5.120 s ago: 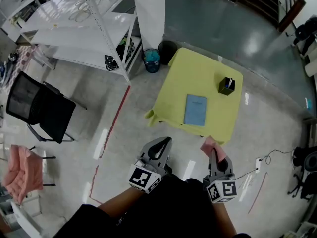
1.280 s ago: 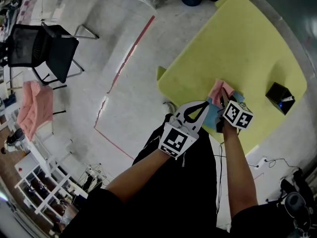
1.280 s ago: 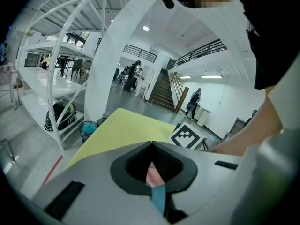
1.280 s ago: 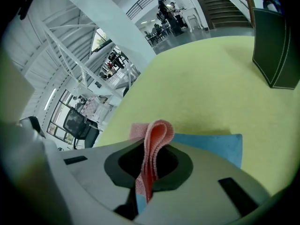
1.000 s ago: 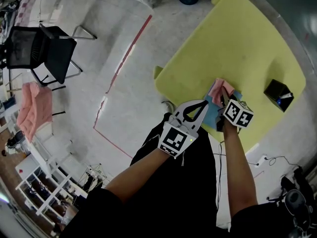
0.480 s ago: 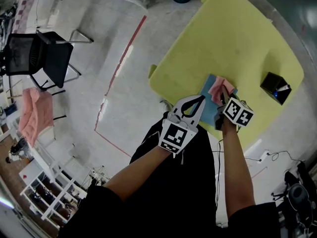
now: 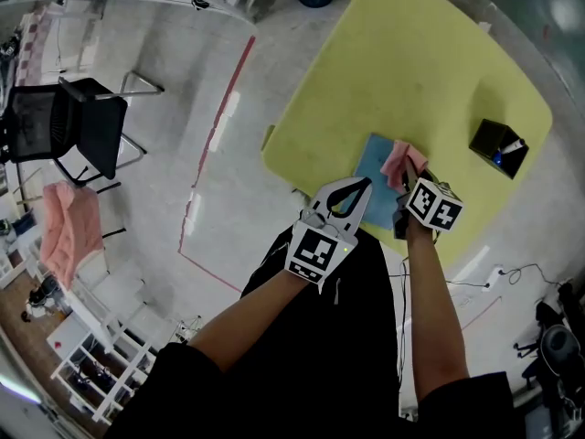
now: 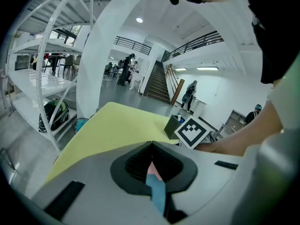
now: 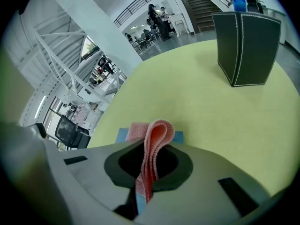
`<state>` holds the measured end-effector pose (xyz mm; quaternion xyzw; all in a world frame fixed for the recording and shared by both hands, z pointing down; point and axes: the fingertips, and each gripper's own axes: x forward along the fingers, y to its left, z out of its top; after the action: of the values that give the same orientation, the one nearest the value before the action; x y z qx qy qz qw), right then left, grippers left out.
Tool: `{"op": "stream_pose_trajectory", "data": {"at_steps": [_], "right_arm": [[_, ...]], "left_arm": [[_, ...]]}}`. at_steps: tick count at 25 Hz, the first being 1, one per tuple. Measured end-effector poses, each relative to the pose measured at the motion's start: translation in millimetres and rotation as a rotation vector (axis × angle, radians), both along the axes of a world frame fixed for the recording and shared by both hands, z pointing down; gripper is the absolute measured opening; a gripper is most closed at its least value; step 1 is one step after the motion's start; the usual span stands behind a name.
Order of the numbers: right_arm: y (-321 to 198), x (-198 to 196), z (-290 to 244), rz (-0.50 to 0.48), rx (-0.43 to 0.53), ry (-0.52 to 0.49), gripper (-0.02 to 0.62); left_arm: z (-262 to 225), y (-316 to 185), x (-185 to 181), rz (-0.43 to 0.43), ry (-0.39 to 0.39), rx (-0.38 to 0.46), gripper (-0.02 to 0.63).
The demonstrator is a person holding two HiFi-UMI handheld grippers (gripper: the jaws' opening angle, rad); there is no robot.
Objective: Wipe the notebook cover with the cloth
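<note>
You have come up from well back on the floor to the yellow bench (image 7: 411, 62), and the pink cloth (image 7: 400, 158) that you carried in the air now sits over the blue notebook (image 7: 370, 161). In the last second more of the cover has come into sight to the left of the cloth. I judge that the wipe is under way, with that left strip and the near end yet to be covered. Your right tongs (image 7: 405, 174) are clamped on a fold of the cloth (image 9: 152, 146), which stands up between the jaws. Your left tongs (image 7: 364, 184) have their jaws together on nothing and hover at the notebook's near end. The notebook lies flat, cover up, close to your edge of the bench and well apart from the black pen holder (image 7: 498, 146). Its long axis runs away from you, square to that edge, with a short end towards you.
</note>
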<state>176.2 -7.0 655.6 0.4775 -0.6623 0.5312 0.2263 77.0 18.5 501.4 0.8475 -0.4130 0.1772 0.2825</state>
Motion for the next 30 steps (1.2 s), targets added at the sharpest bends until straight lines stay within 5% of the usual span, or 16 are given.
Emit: {"op": "stream_pose_trajectory", "data": {"at_steps": [21,27,30], "right_arm": [[12.7,48.8,3.9,-0.024,0.000,0.047,0.037],[8.6,77.1,-19.8,0.131,0.065,0.014,0.035],[7.3,74.2,-58.4,0.128,0.135,-0.018,0.035]], "left_arm": [[-35.2,-16.1,36.9,0.042,0.004,0.036,0.005],[-53.6,-13.8,24.9,0.029,0.008,0.055,0.005],[-62.5,-8.1,10.4,0.014,0.020,0.055,0.006]]}}
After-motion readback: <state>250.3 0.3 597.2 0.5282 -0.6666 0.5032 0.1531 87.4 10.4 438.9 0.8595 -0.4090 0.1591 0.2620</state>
